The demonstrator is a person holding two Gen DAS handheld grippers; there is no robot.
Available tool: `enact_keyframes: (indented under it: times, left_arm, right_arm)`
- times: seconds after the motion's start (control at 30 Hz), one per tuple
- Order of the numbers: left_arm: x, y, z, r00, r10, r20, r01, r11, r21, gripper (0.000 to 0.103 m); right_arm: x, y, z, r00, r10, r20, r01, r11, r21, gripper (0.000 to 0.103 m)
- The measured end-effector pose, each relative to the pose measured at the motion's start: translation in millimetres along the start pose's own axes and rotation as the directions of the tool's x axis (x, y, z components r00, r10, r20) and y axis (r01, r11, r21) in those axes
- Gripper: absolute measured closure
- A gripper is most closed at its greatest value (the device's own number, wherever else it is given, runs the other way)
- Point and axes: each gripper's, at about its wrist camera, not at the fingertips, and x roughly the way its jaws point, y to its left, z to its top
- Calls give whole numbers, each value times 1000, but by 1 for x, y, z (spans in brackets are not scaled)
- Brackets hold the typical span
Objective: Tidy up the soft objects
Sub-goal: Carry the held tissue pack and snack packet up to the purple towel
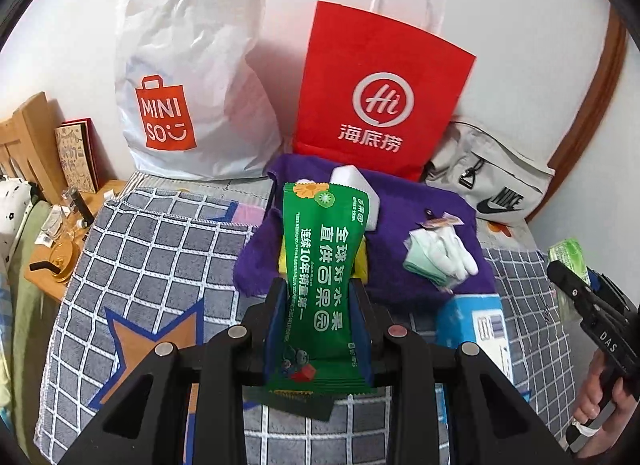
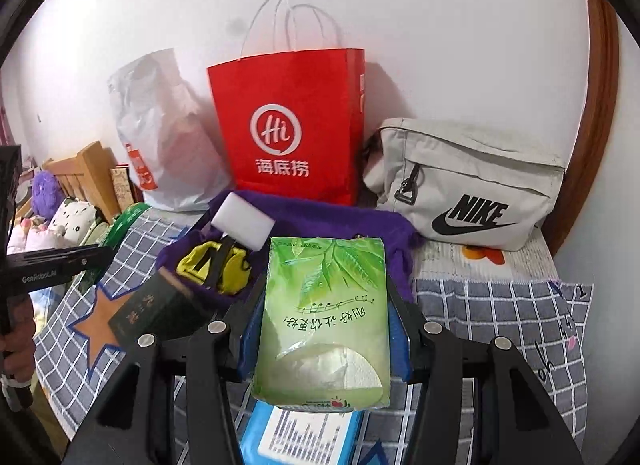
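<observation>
Left wrist view: left tongs [image 1: 318, 297] grasp a green wipes pack [image 1: 320, 285]; right tongs [image 2: 326, 325] grasp a tissue pack [image 2: 326, 321]; sponge [image 2: 244, 221] and socks [image 1: 440, 255] lie unsorted on the bed [image 1: 152, 249].

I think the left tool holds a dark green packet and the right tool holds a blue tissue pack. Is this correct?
Not quite. The left tool does hold the dark green packet, but the pack in the right tool is light green, as the right wrist view shows. The blue pack lies on the bed below it.
</observation>
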Motion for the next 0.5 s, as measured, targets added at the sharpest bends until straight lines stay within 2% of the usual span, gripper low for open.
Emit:
enact_keyframes:
  times: [0.5]
  left_arm:
    - [39, 9, 30, 999, 27, -22, -27, 1000, -7, 74]
  right_arm:
    - [51, -17, 44, 1000, 18, -7, -17, 999, 30, 52]
